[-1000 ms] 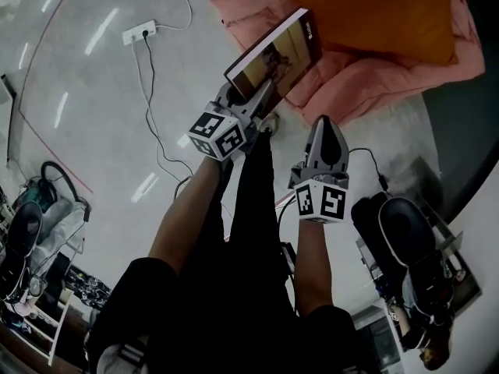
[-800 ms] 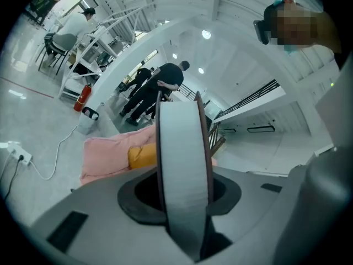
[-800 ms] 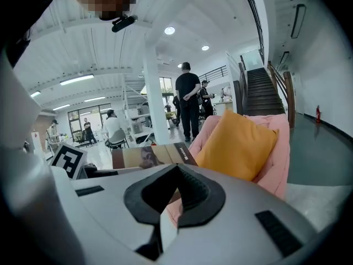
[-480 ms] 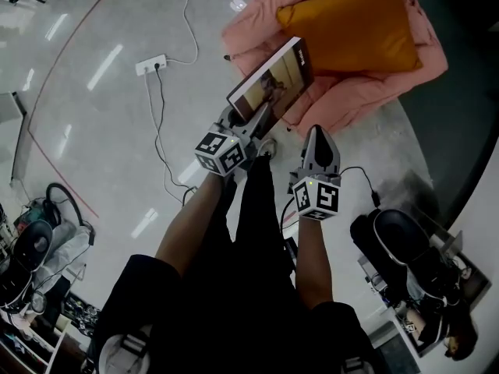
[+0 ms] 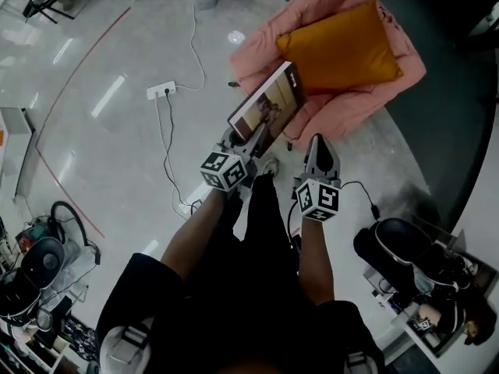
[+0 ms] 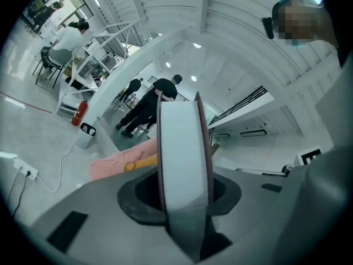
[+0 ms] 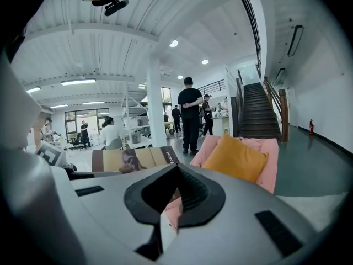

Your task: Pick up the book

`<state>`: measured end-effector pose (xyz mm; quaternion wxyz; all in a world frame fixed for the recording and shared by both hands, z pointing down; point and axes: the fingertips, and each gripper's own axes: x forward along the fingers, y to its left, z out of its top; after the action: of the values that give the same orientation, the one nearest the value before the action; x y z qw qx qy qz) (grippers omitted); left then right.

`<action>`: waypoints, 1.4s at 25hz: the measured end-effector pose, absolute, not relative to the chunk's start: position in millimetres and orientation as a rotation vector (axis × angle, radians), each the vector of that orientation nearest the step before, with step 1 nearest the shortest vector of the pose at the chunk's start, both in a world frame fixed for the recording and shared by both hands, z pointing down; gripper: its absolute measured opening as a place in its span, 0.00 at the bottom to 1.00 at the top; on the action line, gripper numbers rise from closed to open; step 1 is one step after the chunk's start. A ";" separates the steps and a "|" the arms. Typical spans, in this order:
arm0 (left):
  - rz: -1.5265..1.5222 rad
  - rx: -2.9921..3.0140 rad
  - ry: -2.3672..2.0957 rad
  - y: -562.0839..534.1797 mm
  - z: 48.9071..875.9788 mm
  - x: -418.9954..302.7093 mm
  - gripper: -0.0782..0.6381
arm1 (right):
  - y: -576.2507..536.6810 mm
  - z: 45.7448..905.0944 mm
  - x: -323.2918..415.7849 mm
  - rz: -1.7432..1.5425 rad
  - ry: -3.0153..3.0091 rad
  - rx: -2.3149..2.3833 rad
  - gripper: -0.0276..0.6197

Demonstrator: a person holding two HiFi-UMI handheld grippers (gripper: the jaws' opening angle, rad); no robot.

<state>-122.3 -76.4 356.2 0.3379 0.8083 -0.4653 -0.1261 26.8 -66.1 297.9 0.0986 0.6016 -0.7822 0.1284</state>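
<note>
One book (image 5: 265,114) still clamped in the left claw (image 5: 248,137), raised before one pink armchair (image 5: 257,37) now wholly in view, one orange cushion (image 5: 339,49) on it, right claw (image 5: 316,142) closed, empty, two claws side by side.

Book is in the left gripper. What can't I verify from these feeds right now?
- Book cover print: too small in the head view. The left gripper view shows only its page edge.
- How deep the left gripper bites: the book's edge fills the left gripper view, and the head view is too small to tell.
- Chair near edge: covered by the book in the head view.
</note>
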 end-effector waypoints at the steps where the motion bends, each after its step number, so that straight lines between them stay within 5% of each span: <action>1: -0.329 2.109 -1.216 -73.5 353.1 -123.8 0.32 | -62.8 294.9 25.9 0.376 -2.315 1.784 0.05; 35: -0.189 2.342 -1.558 103.9 222.2 -66.6 0.32 | 109.8 198.4 98.4 0.326 -2.548 1.755 0.05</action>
<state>-66.6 103.9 222.2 0.1604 0.8200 -0.5454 -0.0660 98.4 109.8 198.4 0.0151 0.5641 -0.8189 0.1047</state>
